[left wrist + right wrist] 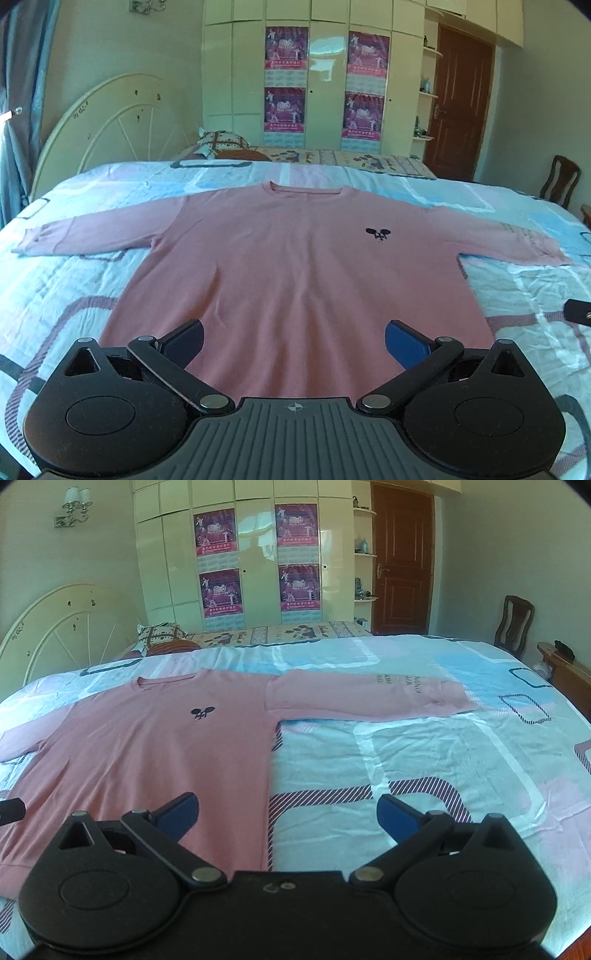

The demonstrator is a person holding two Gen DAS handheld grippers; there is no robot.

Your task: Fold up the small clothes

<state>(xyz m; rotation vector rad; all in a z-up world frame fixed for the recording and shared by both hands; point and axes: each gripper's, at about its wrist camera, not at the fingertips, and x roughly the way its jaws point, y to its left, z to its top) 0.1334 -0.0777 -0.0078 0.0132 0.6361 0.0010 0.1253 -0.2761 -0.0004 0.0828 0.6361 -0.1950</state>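
Left wrist and right wrist views show both grippers' fingers (186, 341) (397, 821) spread wide, empty, above the pink shirt (295, 266).

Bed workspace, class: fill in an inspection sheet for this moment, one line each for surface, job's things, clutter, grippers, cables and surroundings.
Surface: bed covered by a patterned pale blue, white and pink sheet, slightly wrinkled.
Job's things: pink long-sleeved top lying flat, front up, both sleeves spread out, unfolded; small dark emblem on the chest.
Clutter: pillow at the head end.
Grippers: left gripper open above the hem; right gripper open over the top's right edge; neither holds cloth.
Cables: nothing seen.
Surroundings: wardrobe with posters, brown door, wooden chair, curved headboard.
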